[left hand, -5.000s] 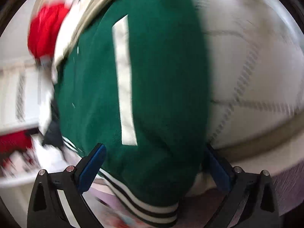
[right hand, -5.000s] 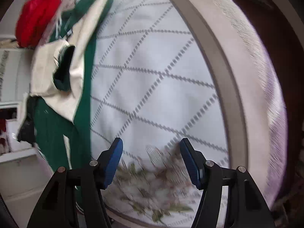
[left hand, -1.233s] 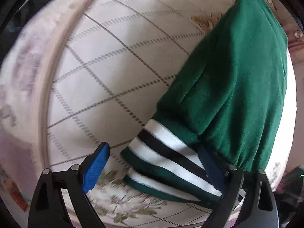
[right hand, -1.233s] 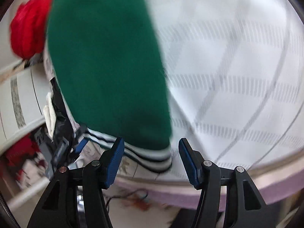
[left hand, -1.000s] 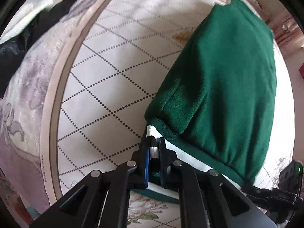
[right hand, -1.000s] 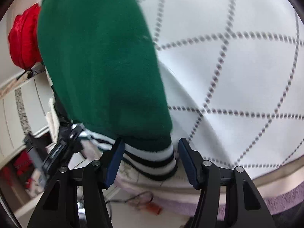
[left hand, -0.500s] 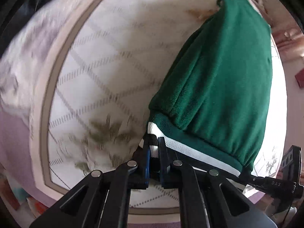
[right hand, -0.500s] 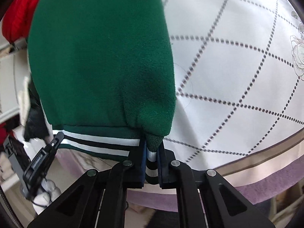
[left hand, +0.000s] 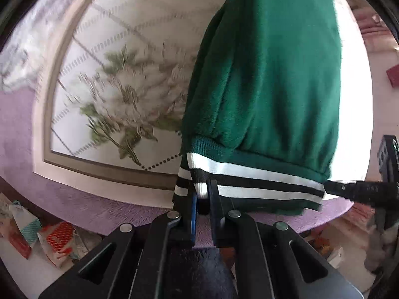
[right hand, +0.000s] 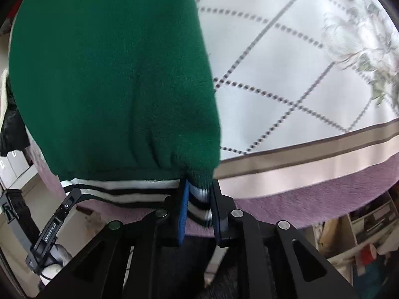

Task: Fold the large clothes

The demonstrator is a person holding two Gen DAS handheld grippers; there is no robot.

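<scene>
The green jacket (left hand: 269,79) runs off the top edge in both wrist views, so its collar and sleeves stay unseen. Its striped hem (right hand: 199,199) vanishes between the clamped pads. The bedspread's flower print (left hand: 127,102) is motion-blurred. Floor clutter (left hand: 37,236) is too indistinct to identify.
</scene>
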